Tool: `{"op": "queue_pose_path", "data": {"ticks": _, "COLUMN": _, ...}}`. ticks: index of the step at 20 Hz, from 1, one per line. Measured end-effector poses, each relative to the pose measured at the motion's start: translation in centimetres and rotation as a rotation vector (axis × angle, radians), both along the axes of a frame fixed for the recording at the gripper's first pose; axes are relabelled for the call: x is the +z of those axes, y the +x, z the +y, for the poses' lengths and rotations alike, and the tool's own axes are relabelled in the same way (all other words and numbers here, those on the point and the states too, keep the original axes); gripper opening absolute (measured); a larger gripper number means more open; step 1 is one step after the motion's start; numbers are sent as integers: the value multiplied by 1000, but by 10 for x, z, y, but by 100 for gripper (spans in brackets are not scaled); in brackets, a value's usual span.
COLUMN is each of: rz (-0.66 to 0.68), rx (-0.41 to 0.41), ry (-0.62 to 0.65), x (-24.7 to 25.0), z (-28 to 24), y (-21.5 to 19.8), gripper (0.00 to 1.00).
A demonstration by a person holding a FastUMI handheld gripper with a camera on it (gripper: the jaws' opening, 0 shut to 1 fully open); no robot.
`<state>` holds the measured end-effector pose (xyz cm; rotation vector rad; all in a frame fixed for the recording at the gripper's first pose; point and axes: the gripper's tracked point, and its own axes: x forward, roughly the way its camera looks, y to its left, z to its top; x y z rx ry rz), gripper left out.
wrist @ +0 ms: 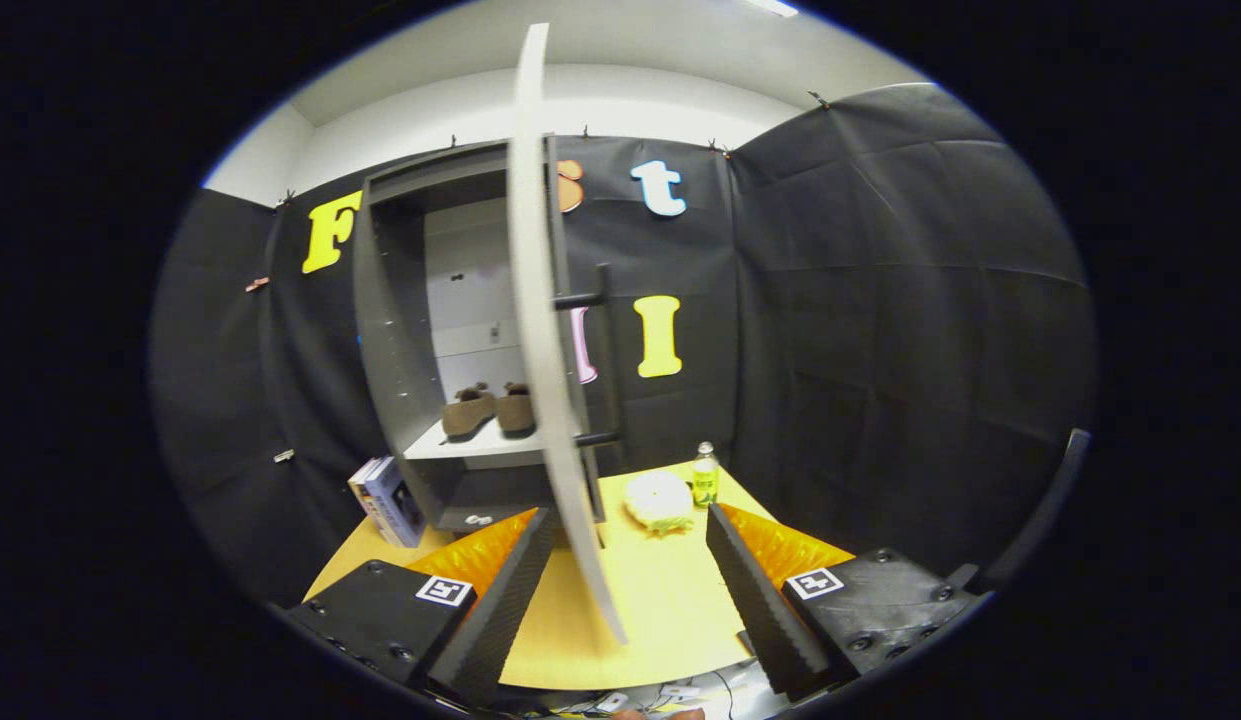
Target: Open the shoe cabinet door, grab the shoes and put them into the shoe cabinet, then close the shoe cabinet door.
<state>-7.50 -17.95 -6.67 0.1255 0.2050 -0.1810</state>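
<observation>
The gripper (630,590) has its fingers spread wide apart, holding nothing. The pale, flat door (540,330) of the dark grey shoe cabinet (390,340) stands swung open, its thin edge pointing between the fingers, its lower corner reaching down between them; it seems clear of both. A dark bar handle (605,370) runs down the door's outer face. Inside, a pair of brown suede shoes (490,408) sits side by side on the white shelf (470,445). The cabinet rests on a yellow wooden table (650,600). Left of the cabinet lean some books (385,500). Beyond the fingers lie a pale round bundle (660,500) and a small green-labelled bottle (705,475).
</observation>
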Motion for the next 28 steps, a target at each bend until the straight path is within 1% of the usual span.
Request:
{"op": "queue_pose_path", "data": {"ticks": 2, "rz": -10, "rx": -30, "ry": -19, "x": 12, "z": -31, "y": 9, "gripper": 98}}
{"op": "queue_pose_path", "data": {"ticks": 5, "rz": -34, "rx": -62, "ry": -37, "x": 27, "z": -60, "y": 34, "gripper": 98}}
{"op": "queue_pose_path", "data": {"ticks": 8, "rz": -44, "rx": -69, "ry": -22, "x": 32, "z": -75, "y": 61, "gripper": 98}}
{"op": "queue_pose_path", "data": {"ticks": 10, "rz": -54, "rx": -57, "ry": -23, "x": 35, "z": -73, "y": 78, "gripper": 98}}
{"op": "queue_pose_path", "data": {"ticks": 12, "rz": -59, "rx": -41, "ry": -16, "x": 38, "z": -66, "y": 90, "gripper": 98}}
{"op": "queue_pose_path", "data": {"ticks": 15, "rz": -64, "rx": -51, "ry": -51, "x": 40, "z": -63, "y": 88, "gripper": 96}}
{"op": "queue_pose_path", "data": {"ticks": 17, "rz": -60, "rx": -44, "ry": -46, "x": 39, "z": -54, "y": 88, "gripper": 97}}
{"op": "queue_pose_path", "data": {"ticks": 23, "rz": -58, "rx": -23, "ry": -60, "x": 43, "z": -6, "y": 81, "gripper": 98}}
{"op": "queue_pose_path", "data": {"ticks": 28, "rz": -59, "rx": -16, "ry": -61, "x": 44, "z": 35, "y": 84, "gripper": 98}}
